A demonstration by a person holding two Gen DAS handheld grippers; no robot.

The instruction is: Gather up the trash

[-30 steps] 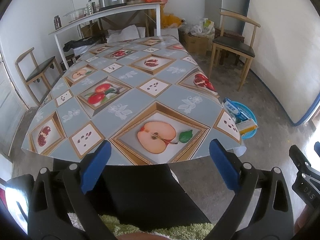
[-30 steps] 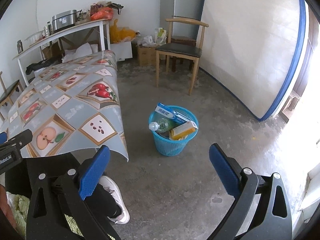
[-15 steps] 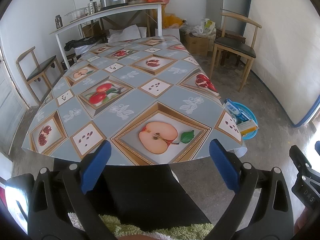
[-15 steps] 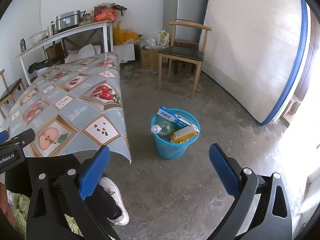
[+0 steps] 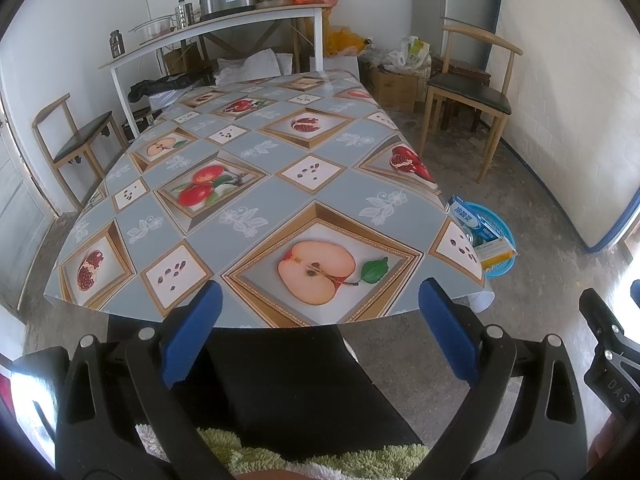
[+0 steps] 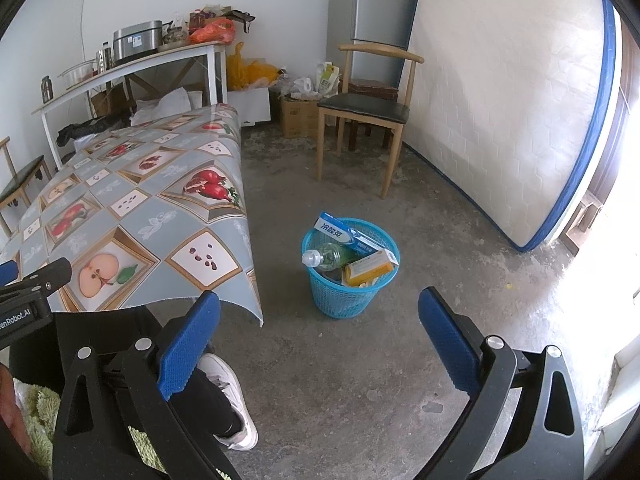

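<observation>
The left tongs point(image 5: 320, 328) are spread wide with nothing between the blue pads point(image 5: 192, 332), and they hang over the near edge of the surface point(image 5: 256, 208), which is covered by a fruit-patterned cloth. The right tongs point(image 6: 320, 332) are likewise spread wide and empty, held above the concrete floor point(image 6: 360, 380) to the right of the surface. A blue plastic basket point(image 6: 344, 300) stands on the floor near the surface's right corner, ahead of the right tongs and apart from them. The collected trash sits inside this basket: a blue-and-white carton point(image 6: 344, 234) leans across the rim, a clear bottle point(image 6: 328, 256) with a white cap lies tilted beside it, and a yellow box point(image 6: 368, 268) rests against the right side. In the left wrist view the same basket point(image 5: 500, 264) shows partly behind the cloth's corner. A wooden chair point(image 6: 364, 108) with a dark seat stands beyond the basket, and a white mattress point(image 6: 500, 112) with blue edging leans against the right wall. A person's leg in black trousers and a white shoe point(image 6: 232, 396) show beneath the right tongs. A grey refrigerator point(image 6: 372, 4) stands in the far corner.
</observation>
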